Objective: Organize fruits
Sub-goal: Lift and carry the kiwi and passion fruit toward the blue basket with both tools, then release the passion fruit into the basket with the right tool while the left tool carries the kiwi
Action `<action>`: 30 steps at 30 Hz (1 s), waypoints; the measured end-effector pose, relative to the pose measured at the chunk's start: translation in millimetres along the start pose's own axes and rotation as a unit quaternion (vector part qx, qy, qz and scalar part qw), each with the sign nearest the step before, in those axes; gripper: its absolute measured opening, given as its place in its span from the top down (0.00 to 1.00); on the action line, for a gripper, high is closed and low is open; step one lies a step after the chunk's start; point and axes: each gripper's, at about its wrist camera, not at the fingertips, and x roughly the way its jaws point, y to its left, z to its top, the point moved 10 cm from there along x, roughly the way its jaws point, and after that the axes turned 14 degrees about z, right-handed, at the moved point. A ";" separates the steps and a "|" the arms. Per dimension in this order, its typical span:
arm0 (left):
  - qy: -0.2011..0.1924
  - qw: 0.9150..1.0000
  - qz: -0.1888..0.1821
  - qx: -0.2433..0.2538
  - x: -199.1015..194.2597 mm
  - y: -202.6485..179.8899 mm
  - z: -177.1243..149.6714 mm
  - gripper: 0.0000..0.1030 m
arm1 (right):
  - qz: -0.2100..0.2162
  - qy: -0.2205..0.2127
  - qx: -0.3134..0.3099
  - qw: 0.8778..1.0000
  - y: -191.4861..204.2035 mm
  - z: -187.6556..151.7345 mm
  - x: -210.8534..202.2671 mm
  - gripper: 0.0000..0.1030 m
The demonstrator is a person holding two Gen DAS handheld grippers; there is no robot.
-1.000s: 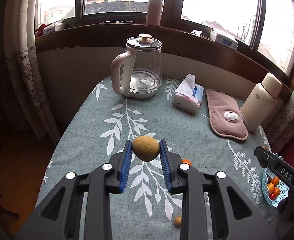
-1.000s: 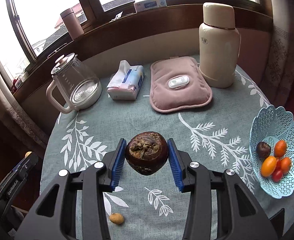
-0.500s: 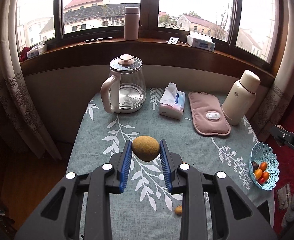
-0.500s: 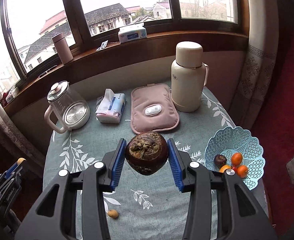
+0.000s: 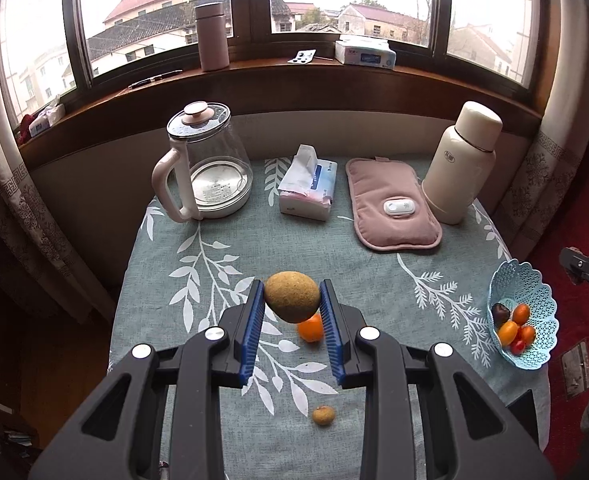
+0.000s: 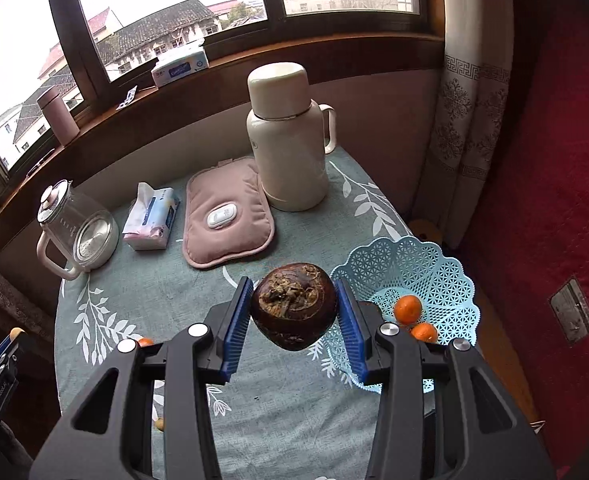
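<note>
Above the table (image 5: pixel 374 264): my two grippers.
Left gripper (image 5: pixel 292 305): my jaws clamp a tan fruit (image 5: pixel 291 296).
Right gripper (image 6: pixel 294 310): my jaws clamp a dark brown fruit (image 6: pixel 294 306), just beside the blue basket (image 6: pixel 446 276).

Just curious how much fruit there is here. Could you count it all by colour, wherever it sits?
Orange fruits: 4
Yellow-brown fruits: 2, one in the left gripper
Dark brown fruits: 2, one in the right gripper
Red fruit: 1
Total: 9, five of them in the basket
</note>
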 end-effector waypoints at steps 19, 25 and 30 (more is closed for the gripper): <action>0.014 0.998 0.028 0.050 -5.9 -103.9 21.8 0.72 | -0.025 0.109 0.030 0.993 -140.2 -21.0 96.4 0.58; 0.017 0.997 0.012 0.079 -4.9 -140.3 16.5 0.72 | -0.019 0.115 0.046 0.992 -158.2 -27.0 99.1 0.58; 0.024 0.995 -0.013 0.101 -1.2 -170.8 11.8 0.72 | -0.007 0.120 0.049 0.992 -164.4 -29.2 97.4 0.54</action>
